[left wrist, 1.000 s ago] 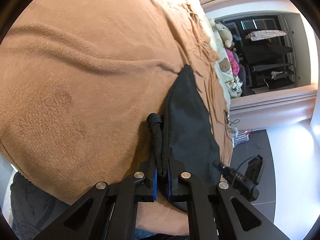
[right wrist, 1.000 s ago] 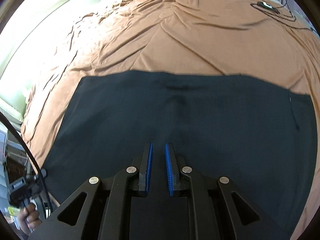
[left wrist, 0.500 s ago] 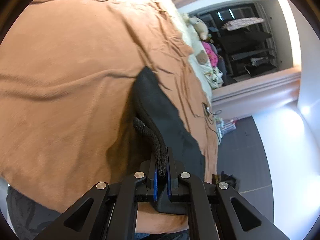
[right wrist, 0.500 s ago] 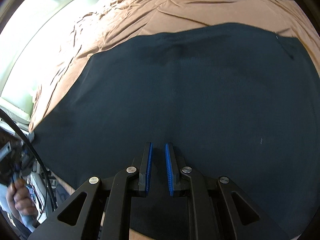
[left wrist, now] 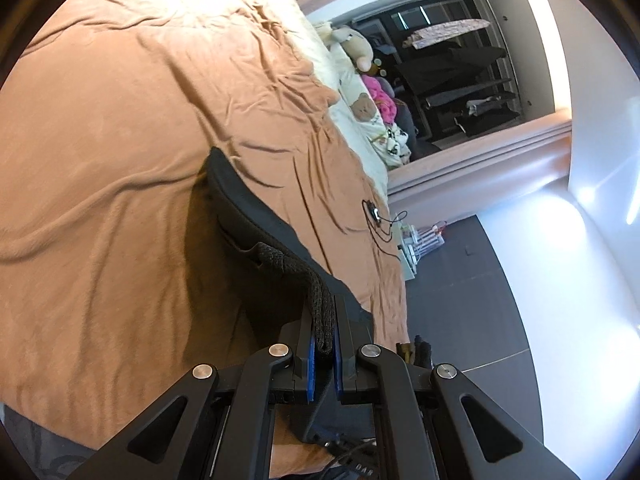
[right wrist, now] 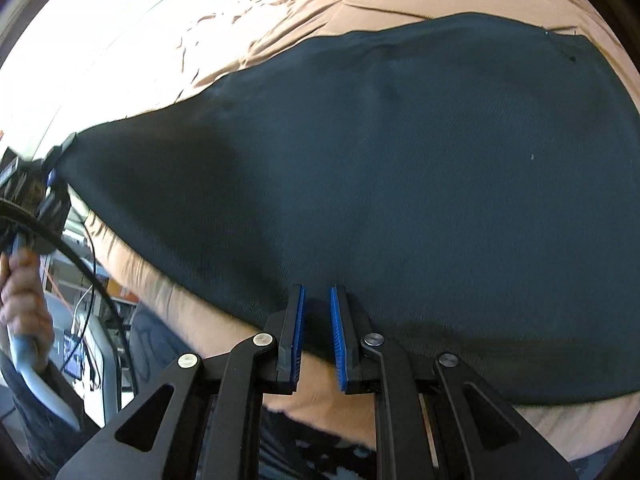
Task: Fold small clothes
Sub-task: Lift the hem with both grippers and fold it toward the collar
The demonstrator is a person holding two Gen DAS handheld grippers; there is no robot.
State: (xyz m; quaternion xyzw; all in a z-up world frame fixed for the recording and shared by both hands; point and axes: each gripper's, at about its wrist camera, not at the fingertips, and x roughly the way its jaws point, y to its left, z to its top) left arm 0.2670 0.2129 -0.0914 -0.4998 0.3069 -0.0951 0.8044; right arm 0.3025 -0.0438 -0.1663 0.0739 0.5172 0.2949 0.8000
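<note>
A black knit garment lies spread on the brown bedspread. My left gripper is shut on a bunched edge of it and holds that edge lifted above the bed; the cloth runs away from the fingers. In the right wrist view the left gripper holds the garment's left corner. My right gripper is slightly open, with nothing between the blue pads, just above the garment's near edge.
A small device with a black cable lies on the bedspread near the bed's edge. Pillows and a stuffed toy lie at the head of the bed. A dark shelving unit stands beyond. Grey floor lies beside the bed.
My left gripper has lifted the garment's edge higher off the bed. The right gripper has drawn back to the garment's near edge.
</note>
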